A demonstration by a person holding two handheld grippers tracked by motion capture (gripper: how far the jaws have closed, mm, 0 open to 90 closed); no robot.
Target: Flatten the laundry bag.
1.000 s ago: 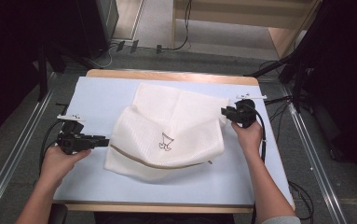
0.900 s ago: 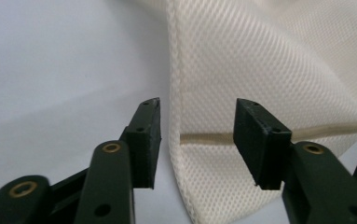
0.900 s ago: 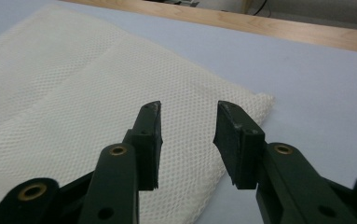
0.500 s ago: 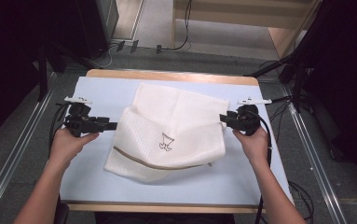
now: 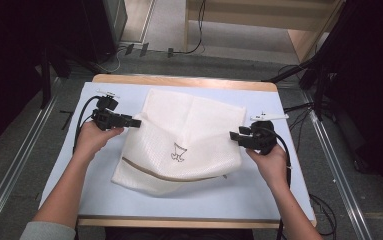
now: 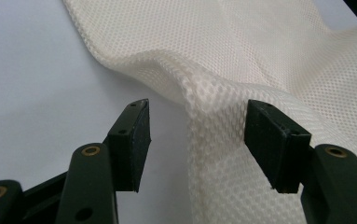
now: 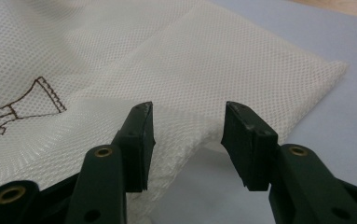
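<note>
1. The white mesh bag (image 5: 181,140) lies in the middle of the pale blue table mat (image 5: 289,200), a bit rumpled, with a little brown stitched logo (image 5: 176,152) facing up and a tan strip along the near edge.
2. The left gripper (image 5: 135,122) sits at the bag's left edge. Its jaws have just been opening and now stand spread, with a raised fold of mesh between them (image 6: 213,121) but no pinch on it.
3. The right gripper (image 5: 233,135) is at the right edge. Its jaws have also just been opening, and they're apart with the cloth's edge lying loose under the gap (image 7: 185,135).
4. What could go wrong, I reckon: close now and the left could grab only one layer of that hump, so the bag bunches up instead of pulling flat.
5. The right could nip thin air or just a few threads at the edge, then slip off when pulled.
</note>
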